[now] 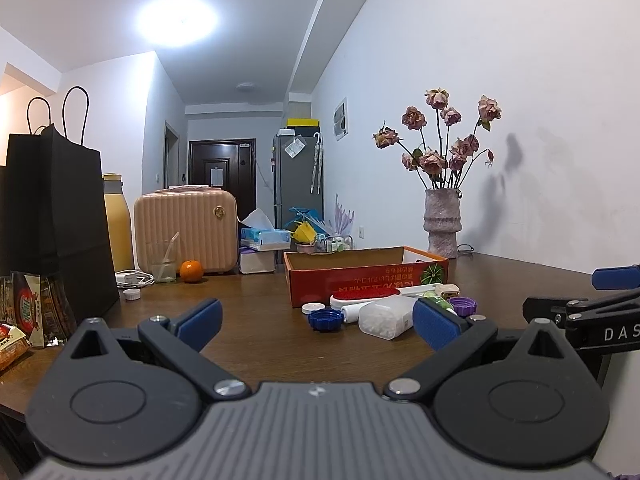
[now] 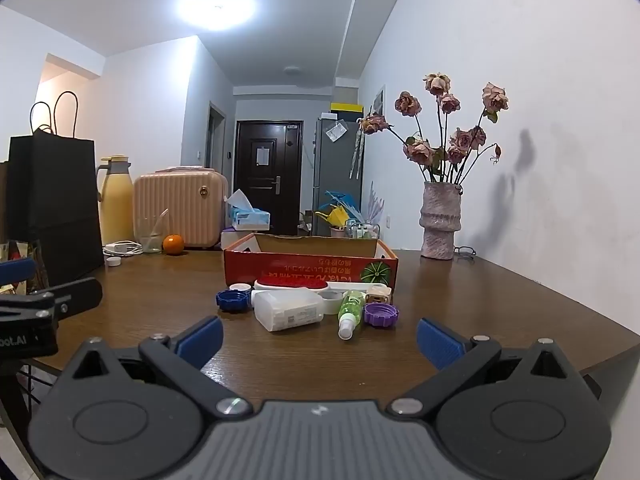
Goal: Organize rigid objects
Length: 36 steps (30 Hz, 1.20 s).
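Both pairs of tongs hover low over the near edge of the dark brown wooden bench (image 2: 460,292), side by side and empty-handed. The left tongs (image 1: 318,322) stand spread wide with nothing between their blue pads, and the right tongs (image 2: 320,338) are released just the same.

Ahead of them lies a loose cluster of small rigid things, all resting on the bench just in front of the shallow red cardboard box (image 2: 310,266): a translucent white plastic container (image 2: 288,310) lying on its side, a green spray bottle with a white cap (image 2: 350,312) tipped over beside it, a purple ribbed screw cap (image 2: 381,314) to its right, a dark blue ribbed screw cap (image 2: 233,300) at the left end, and a red oval brush on a white base (image 2: 294,282) close against the box front. The box stands open — its inside cannot be seen from this low angle.

A rough pink ceramic vase of dried roses (image 2: 439,220) stands by the wall, well apart from the cluster.
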### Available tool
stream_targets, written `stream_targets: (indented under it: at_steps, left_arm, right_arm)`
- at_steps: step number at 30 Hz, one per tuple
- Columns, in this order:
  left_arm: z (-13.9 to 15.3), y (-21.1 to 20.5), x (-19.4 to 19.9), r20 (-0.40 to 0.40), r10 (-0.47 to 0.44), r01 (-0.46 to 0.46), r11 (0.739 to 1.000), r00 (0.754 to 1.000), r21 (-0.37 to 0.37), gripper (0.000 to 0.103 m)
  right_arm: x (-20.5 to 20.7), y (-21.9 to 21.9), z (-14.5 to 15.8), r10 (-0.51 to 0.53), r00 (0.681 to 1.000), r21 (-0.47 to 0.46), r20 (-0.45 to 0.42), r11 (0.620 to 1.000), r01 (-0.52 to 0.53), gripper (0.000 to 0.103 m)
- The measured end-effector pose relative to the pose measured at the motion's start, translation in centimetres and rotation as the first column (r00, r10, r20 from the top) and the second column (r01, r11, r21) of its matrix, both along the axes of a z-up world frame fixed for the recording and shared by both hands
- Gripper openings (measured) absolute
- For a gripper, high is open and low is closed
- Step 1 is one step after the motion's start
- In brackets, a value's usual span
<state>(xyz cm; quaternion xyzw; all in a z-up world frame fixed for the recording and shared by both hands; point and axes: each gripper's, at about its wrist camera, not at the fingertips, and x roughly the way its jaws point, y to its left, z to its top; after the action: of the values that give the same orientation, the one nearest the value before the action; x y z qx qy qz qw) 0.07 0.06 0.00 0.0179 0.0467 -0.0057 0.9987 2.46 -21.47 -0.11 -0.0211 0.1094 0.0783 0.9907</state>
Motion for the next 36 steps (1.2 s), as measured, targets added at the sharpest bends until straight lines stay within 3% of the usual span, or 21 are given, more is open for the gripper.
stream_targets:
  at_steps: [36]
  left_arm:
    - [0.15, -0.14, -0.27, 0.006, -0.006, 0.005, 1.000, 1.000, 0.006, 0.103]
  right_arm:
    - [-0.17, 0.02, -0.05, 0.000, 1.000, 0.000, -0.001, 1.000, 0.000, 0.103]
